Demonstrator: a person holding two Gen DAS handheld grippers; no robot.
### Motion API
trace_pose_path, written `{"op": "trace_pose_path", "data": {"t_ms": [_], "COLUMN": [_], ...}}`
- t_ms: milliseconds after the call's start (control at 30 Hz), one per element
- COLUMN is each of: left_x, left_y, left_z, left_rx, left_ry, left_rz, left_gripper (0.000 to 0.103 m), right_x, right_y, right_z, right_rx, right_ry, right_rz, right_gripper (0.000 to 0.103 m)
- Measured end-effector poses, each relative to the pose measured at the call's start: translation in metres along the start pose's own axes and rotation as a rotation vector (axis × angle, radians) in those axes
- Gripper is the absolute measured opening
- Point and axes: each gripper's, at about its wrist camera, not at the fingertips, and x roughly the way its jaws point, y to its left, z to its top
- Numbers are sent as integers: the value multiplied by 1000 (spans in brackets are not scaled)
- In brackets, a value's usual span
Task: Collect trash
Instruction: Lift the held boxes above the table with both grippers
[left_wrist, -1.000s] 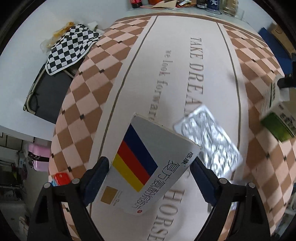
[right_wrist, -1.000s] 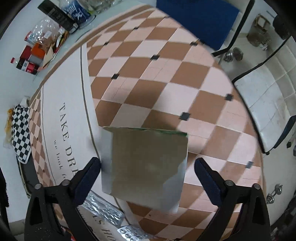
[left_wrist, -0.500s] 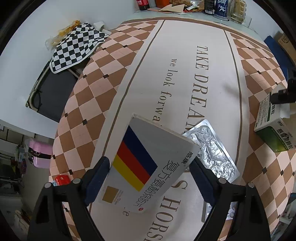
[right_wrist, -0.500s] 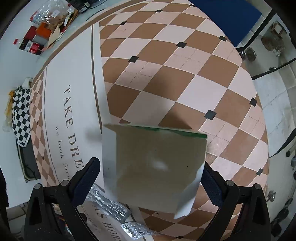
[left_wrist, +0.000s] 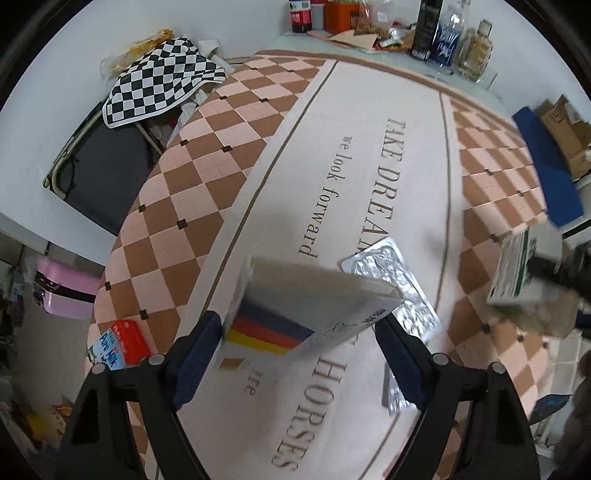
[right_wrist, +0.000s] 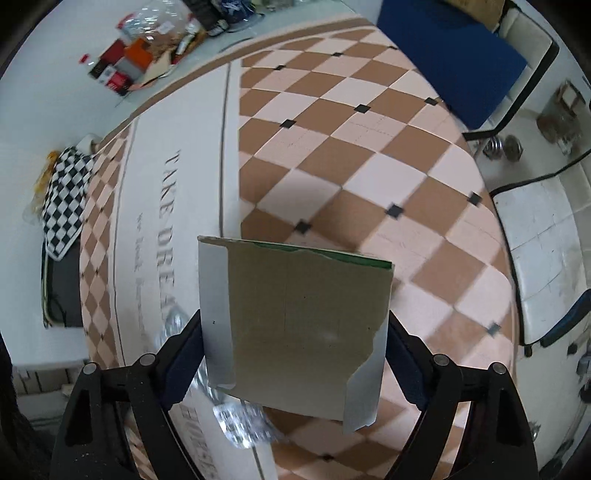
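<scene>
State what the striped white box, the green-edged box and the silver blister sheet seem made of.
Striped white box: likely thin coated paperboard, with smooth printed faces.
Green-edged box: paperboard, with a raw grey-brown inside and a torn flap.
Silver blister sheet: probably foil-backed plastic, shiny and crinkled.

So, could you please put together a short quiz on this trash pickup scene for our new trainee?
1. True or false: the left claw is shut on a striped medicine box.
2. What does the right claw hold?
A. a soda bottle
B. a green-edged carton
C. a checkered cloth
3. Fill in: the silver ____ pack lies on the tablecloth, just beyond the striped box.

Key
1. True: both pads press the box's sides and it is tilted off the cloth.
2. B: the carton sits between the pads, its plain brown face to the camera.
3. Blister.
</scene>
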Motion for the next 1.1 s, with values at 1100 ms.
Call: {"op": "trace_pose_path", "data": {"t_ms": [1100], "left_x": [16], "left_y": [81], "left_z": [-147], "left_rx": [-133], "left_ry": [286], "left_rz": [-289], "left_gripper": [59], "right_x": [-28], "right_y": [-48], "right_z": [-175], "right_rx": [62], "right_ry": [25], "right_rz": [1], "right_gripper": [90]}}
